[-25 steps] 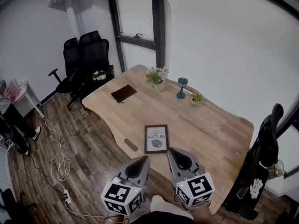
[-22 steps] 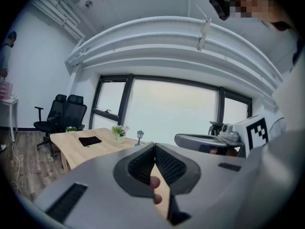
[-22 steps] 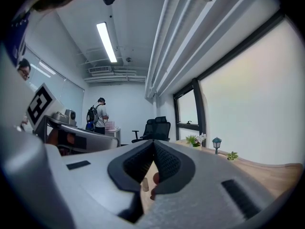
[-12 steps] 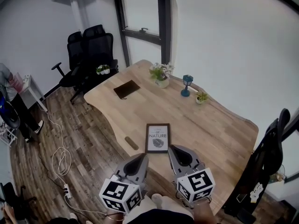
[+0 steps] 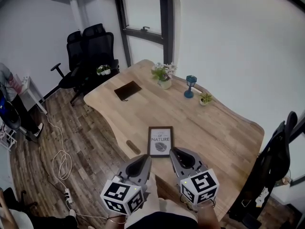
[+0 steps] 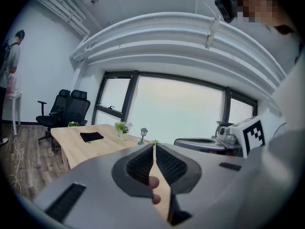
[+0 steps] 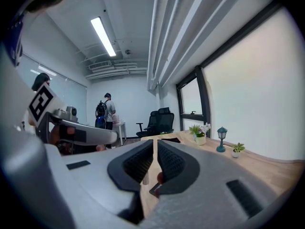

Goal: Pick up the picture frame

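Note:
The picture frame (image 5: 160,141), black-edged with a white print, lies flat near the front edge of the wooden table (image 5: 219,128). My left gripper (image 5: 144,157) is shut and empty, held off the table's edge, just short of the frame's near left corner. My right gripper (image 5: 174,152) is also shut and empty, over the table just beyond the frame's near right corner. In the left gripper view the jaws (image 6: 153,146) meet at the tips; in the right gripper view the jaws (image 7: 156,141) do the same. A corner of the frame (image 7: 153,189) shows low between the right jaws.
On the table's far side stand a flowerpot (image 5: 164,76), a small blue lantern (image 5: 190,86), a tiny potted plant (image 5: 205,99) and a dark pouch (image 5: 127,90). Black office chairs (image 5: 93,51) stand beyond the table. A cable (image 5: 61,163) lies on the floor at left. A person stands at far left (image 5: 5,82).
Both grippers have come slightly forward and down toward the frame's near edge. The head view has shifted a little. Both stay shut.

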`<state>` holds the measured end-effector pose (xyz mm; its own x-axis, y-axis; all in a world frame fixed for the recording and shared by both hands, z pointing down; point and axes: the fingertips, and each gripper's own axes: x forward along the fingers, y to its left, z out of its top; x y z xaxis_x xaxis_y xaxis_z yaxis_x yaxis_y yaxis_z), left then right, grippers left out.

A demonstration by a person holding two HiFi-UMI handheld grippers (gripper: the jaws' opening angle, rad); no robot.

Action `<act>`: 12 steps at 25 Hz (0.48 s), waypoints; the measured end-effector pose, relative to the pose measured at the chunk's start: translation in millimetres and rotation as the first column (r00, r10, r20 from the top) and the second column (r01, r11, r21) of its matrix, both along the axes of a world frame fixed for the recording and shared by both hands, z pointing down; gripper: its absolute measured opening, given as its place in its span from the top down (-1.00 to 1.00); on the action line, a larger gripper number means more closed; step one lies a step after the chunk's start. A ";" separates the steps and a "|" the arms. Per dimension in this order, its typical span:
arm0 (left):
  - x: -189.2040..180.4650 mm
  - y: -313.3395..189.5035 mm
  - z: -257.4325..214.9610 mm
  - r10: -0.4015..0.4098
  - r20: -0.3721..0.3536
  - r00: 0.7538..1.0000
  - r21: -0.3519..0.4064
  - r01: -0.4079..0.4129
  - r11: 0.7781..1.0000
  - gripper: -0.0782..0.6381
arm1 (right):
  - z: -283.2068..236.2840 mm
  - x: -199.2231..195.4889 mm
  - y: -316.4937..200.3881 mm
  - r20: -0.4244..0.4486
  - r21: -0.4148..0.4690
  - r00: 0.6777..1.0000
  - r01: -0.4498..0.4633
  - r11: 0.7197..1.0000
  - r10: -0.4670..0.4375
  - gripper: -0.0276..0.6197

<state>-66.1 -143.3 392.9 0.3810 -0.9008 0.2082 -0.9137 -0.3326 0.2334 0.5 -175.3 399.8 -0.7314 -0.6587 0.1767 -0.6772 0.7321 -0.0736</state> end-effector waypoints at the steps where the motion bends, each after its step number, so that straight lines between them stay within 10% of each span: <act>1: -1.1 -2.6 0.7 0.002 -0.002 1.000 -0.001 -0.002 1.000 0.75 | 1.1 -0.2 -3.1 -0.003 -0.003 1.000 -0.004 1.000 0.004 0.91; 12: -16.6 -38.0 17.8 0.022 -0.045 0.999 -0.038 -0.024 0.999 0.51 | 21.1 -5.2 -33.5 -0.044 -0.056 0.999 -0.016 0.998 0.013 0.73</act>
